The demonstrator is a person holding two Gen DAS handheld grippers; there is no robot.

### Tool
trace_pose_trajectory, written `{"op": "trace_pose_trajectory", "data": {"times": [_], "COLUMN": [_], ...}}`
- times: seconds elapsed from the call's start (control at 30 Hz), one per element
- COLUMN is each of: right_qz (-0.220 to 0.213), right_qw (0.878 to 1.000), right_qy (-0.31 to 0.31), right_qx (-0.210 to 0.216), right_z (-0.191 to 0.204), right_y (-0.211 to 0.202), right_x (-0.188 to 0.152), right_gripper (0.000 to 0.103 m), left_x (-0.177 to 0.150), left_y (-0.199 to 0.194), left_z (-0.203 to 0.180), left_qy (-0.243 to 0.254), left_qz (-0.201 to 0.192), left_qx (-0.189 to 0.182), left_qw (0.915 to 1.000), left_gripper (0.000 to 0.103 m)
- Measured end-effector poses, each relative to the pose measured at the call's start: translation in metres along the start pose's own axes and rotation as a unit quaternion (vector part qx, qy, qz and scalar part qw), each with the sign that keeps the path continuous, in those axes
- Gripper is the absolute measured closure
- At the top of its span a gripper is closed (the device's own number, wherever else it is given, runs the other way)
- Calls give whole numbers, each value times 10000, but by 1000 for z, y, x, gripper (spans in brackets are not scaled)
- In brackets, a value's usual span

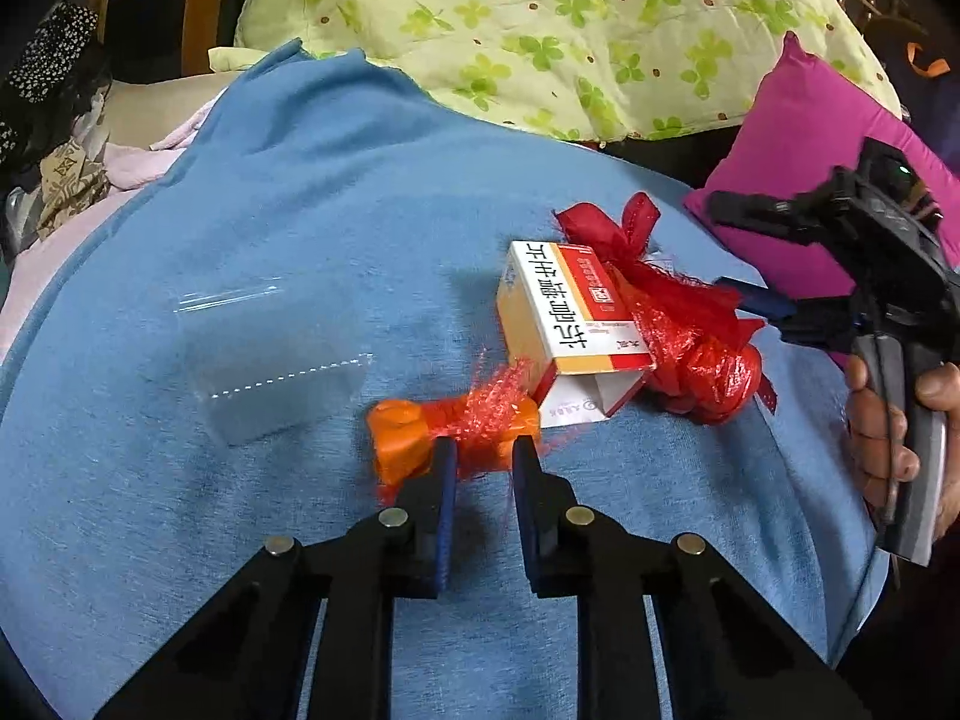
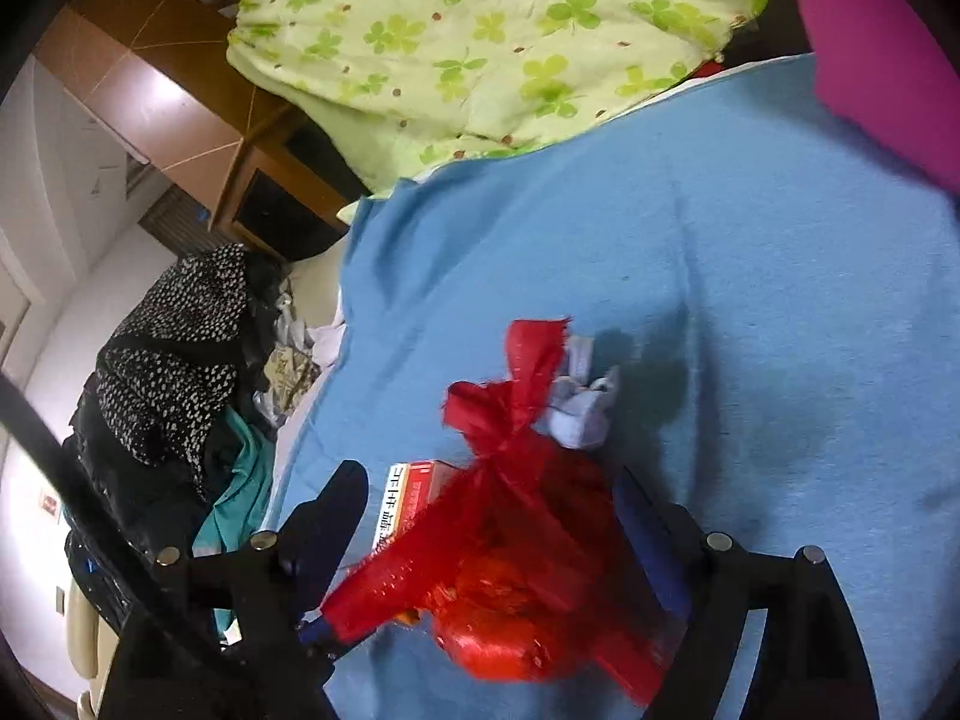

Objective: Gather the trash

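Left gripper [image 1: 480, 450]: jaws closed on orange wrapper [image 1: 420, 432], its long axis crosswise between them.
Right gripper [image 2: 492, 540]: jaws spread around red mesh bag [image 2: 516, 588].

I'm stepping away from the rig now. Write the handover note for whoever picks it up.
Left gripper: fingers close on either side of the orange wrapper in red mesh, on the blue blanket.
Right gripper: open, straddling the red mesh bag; not gripped yet.
Medicine box leans on that bag; clear plastic box sits left; crumpled tissue lies behind the bag.
Done: nothing visibly collected.
Left: all five pieces. No bin in view.
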State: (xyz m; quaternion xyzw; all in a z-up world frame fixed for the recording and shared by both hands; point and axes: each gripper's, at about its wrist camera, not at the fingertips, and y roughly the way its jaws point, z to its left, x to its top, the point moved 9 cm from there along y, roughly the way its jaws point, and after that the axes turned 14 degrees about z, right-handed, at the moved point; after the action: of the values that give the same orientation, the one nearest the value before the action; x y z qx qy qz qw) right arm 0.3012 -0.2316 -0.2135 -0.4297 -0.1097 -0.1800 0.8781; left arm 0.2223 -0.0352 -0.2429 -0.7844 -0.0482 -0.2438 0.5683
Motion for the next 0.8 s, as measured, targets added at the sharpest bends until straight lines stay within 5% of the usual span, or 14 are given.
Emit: {"op": "trace_pose_trajectory", "data": {"times": [0.1, 0.2, 0.27, 0.53, 0.7, 0.73, 0.8], "right_qz": [204, 315, 392, 922, 1052, 1033, 920], "right_qw": [9996, 9988, 9979, 9898, 9862, 9866, 9883], "right_qy": [-42, -29, -92, -598, -738, -700, -597], "right_qx": [-208, -377, -511, -904, -1046, -1049, -1061], "right_z": [1, -3, -4, -3, -2, -3, -6], "right_y": [18, 35, 43, 50, 44, 40, 30], "right_x": [6, 7, 9, -1, -10, -11, -12], "right_gripper": [44, 45, 45, 46, 82, 97, 103], "left_x": [1, 4, 5, 14, 19, 19, 20], "left_y": [-4, -5, -9, 8, 14, 15, 15], "left_z": [7, 5, 4, -7, -7, -8, -8], "left_qy": [-4, 74, 170, 583, 691, 726, 772], "left_qz": [-45, -98, -211, -86, -90, -95, -125], "left_qx": [63, -8, 77, 293, 457, 499, 544], "left_qw": [10000, 9999, 9996, 9978, 9965, 9961, 9955], "left_gripper": [83, 67, 41, 36, 36, 36, 41]}}
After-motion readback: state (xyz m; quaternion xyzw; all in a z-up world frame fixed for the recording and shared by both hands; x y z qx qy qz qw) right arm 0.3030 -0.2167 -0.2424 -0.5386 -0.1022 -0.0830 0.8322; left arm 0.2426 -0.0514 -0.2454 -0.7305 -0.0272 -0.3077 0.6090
